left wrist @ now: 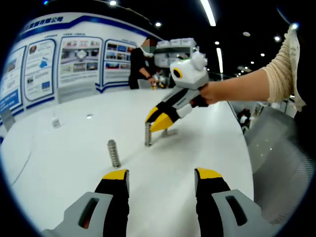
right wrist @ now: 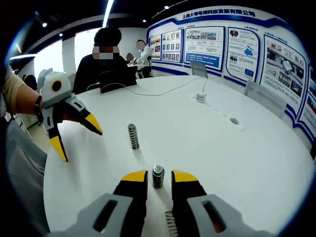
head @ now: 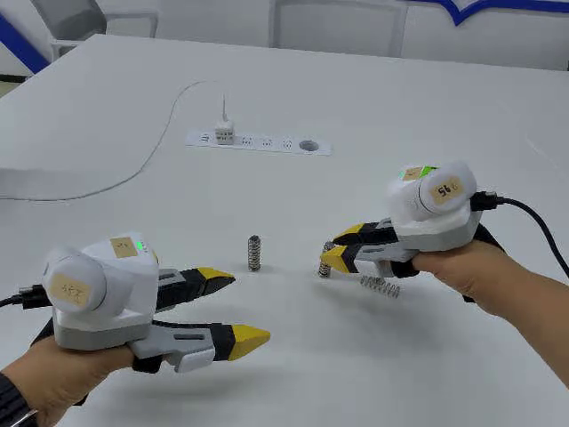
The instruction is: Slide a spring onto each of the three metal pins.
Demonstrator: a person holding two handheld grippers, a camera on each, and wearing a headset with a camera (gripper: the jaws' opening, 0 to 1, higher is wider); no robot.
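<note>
A pin wearing a spring point(head: 254, 253) stands upright mid-table, also in the left gripper view point(left wrist: 114, 153) and the right gripper view point(right wrist: 132, 136). A second sprung pin point(head: 325, 265) stands between the tips of my right gripper point(head: 339, 246). Its jaws are narrowly open, with a gap on each side of the pin point(right wrist: 157, 176). A loose spring point(head: 380, 286) lies flat under that gripper, its end showing between the jaws point(right wrist: 170, 222). My left gripper point(head: 236, 307) hovers open and empty at the near left, a short way from the first pin.
A white power strip point(head: 258, 140) with a plugged-in adapter point(head: 224, 133) and a cable point(head: 151, 151) lies at the far middle. People sit at the table's far side point(right wrist: 103, 64). Open tabletop lies around the pins.
</note>
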